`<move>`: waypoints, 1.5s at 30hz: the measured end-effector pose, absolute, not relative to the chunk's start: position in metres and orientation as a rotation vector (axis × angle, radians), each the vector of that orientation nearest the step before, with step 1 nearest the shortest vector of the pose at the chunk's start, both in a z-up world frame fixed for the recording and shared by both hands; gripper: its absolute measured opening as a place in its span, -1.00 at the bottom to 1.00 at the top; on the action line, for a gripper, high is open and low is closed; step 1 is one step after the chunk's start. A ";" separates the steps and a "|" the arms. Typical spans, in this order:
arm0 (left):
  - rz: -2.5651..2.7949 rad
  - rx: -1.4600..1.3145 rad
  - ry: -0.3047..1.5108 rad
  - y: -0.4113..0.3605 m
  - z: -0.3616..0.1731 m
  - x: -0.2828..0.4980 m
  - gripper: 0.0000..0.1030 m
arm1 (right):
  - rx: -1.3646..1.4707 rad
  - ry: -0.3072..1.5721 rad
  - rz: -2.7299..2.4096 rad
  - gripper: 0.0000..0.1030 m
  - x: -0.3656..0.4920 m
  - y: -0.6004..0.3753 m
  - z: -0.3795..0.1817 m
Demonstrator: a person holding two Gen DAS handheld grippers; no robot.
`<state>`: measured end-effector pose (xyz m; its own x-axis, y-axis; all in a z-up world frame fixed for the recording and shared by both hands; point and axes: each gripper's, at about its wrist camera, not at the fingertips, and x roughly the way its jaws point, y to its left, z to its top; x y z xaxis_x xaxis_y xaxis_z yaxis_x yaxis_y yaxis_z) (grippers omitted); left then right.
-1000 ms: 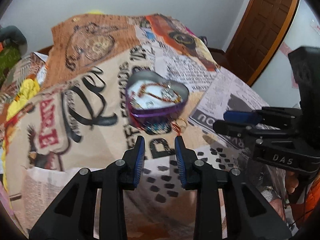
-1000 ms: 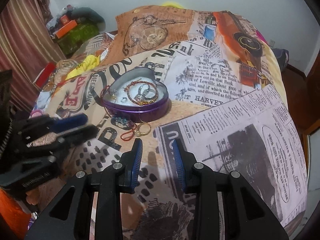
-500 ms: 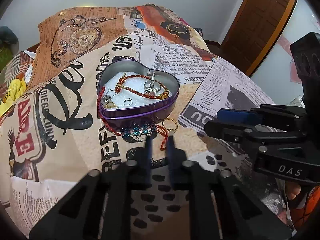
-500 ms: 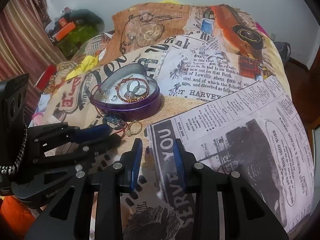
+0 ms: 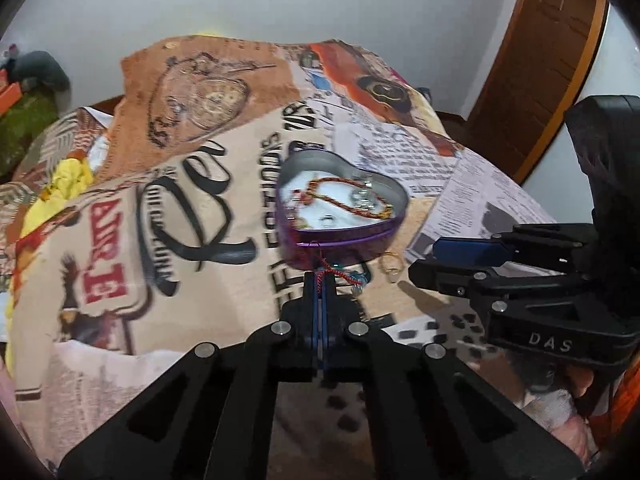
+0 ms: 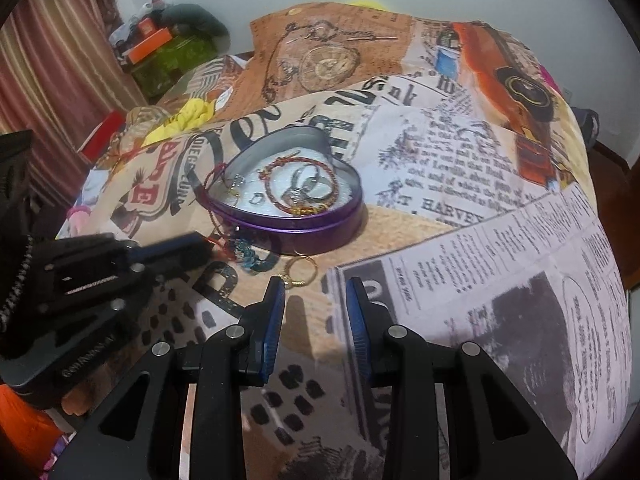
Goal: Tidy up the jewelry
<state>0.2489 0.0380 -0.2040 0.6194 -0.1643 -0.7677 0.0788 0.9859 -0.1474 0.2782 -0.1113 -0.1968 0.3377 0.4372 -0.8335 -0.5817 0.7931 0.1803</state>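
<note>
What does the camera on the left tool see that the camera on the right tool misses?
Only the left wrist view shows the wooden door and the left gripper head-on, its jaws shut on a red cord. Only the right wrist view shows striped curtains, an orange box and the right gripper with jaws apart, empty. Both show the purple heart-shaped tin of jewelry, a gold ring beside it, and the newspaper-print bedspread.

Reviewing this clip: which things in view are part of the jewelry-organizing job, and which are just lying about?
Part of the job:
- purple heart tin holding rings and a red bracelet
- red cord with blue beads, pinched by the left hand-held gripper
- gold ring on the bedspread
- right hand-held gripper, open

Lying about:
- printed bedspread
- yellow cloth
- orange box
- wooden door
</note>
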 end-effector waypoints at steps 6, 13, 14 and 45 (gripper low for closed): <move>-0.114 -0.102 0.877 0.046 -0.201 0.243 -1.00 | -0.216 1.055 0.686 -0.45 0.281 -0.094 -0.206; -0.128 -0.085 0.875 0.038 -0.194 0.239 -1.00 | -0.229 1.043 0.671 -0.77 0.281 -0.094 -0.210; -0.130 -0.081 0.868 0.037 -0.191 0.238 -1.00 | -0.230 1.042 0.663 -0.87 0.281 -0.095 -0.210; -0.148 -0.019 0.665 0.031 -0.094 0.259 -1.00 | -0.106 0.873 0.606 -0.87 0.276 -0.138 -0.150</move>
